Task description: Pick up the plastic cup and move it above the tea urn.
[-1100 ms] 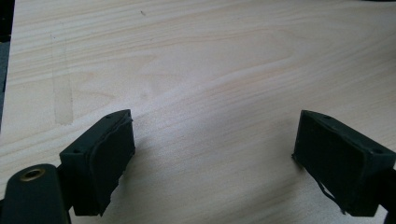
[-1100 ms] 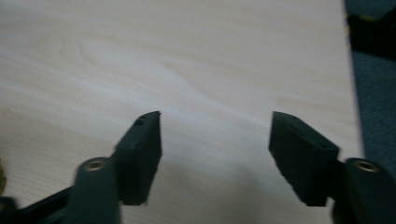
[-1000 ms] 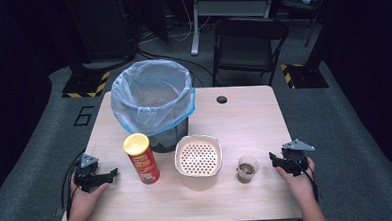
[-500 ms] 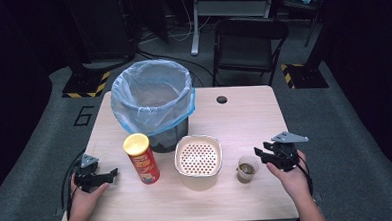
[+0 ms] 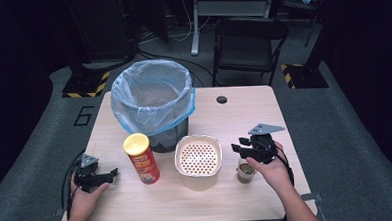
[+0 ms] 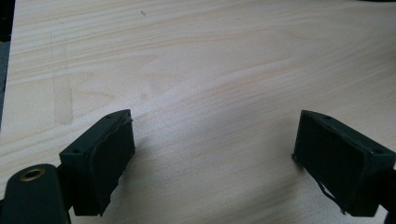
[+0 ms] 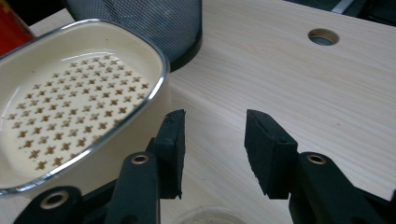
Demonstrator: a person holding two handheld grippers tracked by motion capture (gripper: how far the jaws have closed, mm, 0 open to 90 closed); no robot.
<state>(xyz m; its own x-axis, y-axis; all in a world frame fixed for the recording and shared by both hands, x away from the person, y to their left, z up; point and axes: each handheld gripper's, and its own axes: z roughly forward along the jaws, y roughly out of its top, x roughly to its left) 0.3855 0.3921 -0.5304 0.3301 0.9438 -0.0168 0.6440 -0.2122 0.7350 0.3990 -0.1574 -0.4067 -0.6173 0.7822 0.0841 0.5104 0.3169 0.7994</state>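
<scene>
My right gripper (image 5: 238,146) hovers just above a small clear cup (image 5: 245,170) with brown contents, right of a cream perforated bowl (image 5: 198,158). In the right gripper view its jaws (image 7: 215,122) stand a little apart over bare wood with nothing between them; they have just been closing. The bowl (image 7: 70,102) lies to their left, and the cup's rim (image 7: 212,217) shows at the bottom edge. My left gripper (image 5: 109,175) rests at the table's front left, its jaws (image 6: 212,140) wide open over bare wood.
A red chips can with a yellow lid (image 5: 141,158) stands left of the bowl. Behind it is a mesh bin lined with a blue bag (image 5: 152,100). A cable hole (image 5: 221,99) sits at the table's back. A chair (image 5: 250,33) stands beyond the table.
The right gripper has moved left and up from the table's right edge to above the cup, and its jaws have narrowed. The left gripper has stayed still.
</scene>
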